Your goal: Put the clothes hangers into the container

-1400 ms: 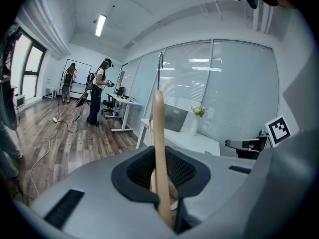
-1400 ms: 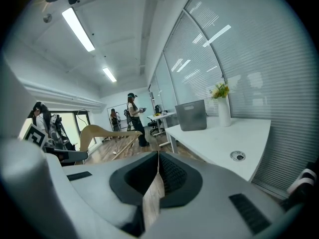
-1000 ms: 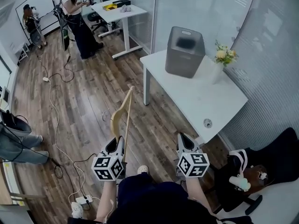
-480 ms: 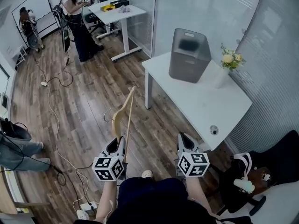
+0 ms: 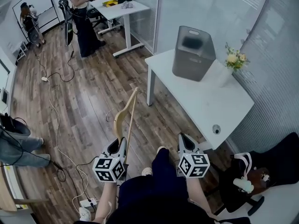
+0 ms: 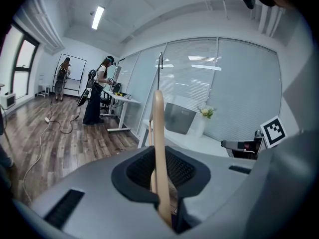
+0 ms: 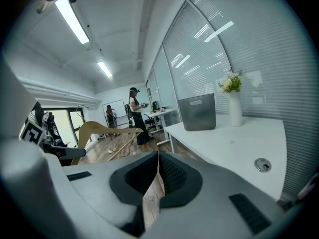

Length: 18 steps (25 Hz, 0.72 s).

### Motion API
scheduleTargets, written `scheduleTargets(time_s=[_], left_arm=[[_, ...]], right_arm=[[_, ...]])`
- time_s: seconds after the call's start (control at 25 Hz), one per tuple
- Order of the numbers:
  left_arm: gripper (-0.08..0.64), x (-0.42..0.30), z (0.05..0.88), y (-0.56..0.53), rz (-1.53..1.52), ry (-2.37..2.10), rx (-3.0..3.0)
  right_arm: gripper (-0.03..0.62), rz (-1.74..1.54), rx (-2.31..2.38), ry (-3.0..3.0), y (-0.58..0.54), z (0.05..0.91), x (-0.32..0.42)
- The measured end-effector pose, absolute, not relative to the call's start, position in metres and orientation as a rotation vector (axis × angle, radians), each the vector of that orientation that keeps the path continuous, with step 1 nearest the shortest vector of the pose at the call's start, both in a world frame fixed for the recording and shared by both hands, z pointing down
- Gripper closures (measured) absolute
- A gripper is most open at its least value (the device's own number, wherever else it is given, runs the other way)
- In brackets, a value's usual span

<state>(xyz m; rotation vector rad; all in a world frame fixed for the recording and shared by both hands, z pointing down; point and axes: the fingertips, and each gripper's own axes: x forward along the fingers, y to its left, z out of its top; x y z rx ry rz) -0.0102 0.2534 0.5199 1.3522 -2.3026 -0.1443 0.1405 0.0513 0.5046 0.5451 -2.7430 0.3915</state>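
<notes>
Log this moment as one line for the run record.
left gripper: shut on wooden hanger | right gripper: shut, empty | gray container: on white table | stage: hanger not yet in container

The left gripper (image 5: 121,143) holds a wooden hanger (image 5: 125,115). The grey container (image 5: 194,48) stands on the white bench (image 5: 205,101), beside some flowers (image 5: 233,59).

No words, numbers or brand names can be read in any view. The only printed marks are black-and-white square code patterns: one set on the white marker cube (image 5: 108,168) of the left gripper (image 5: 117,144), another on the matching white cube (image 5: 193,164) of the right gripper (image 5: 185,143) — patterns only, no letters or digits.
</notes>
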Motion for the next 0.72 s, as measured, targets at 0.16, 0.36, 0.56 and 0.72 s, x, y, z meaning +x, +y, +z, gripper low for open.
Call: scheduleTargets(time_s=[0.16, 0.36, 0.56, 0.72], left_arm=[[0.503, -0.01, 0.527, 0.257, -0.142, -2.299, 1.333], [0.503, -0.015, 0.528, 0.249, -0.136, -2.301, 1.327], [0.503, -0.028, 0.524, 0.231, -0.129, -2.296, 1.344], [0.503, -0.044, 0.524, 0.211, -0.126, -2.286, 1.353]], right_arm=[[0.561, 0.411, 0.549, -2.734, 0.049, 0.512, 0.143], [0.561, 0.42, 0.563, -2.743, 0.035, 0.511, 0.139], [0.561, 0.418, 0.565, -2.747, 0.016, 0.507, 0.123], [0.561, 0.427, 0.573, -2.745, 0.0, 0.506, 0.107]])
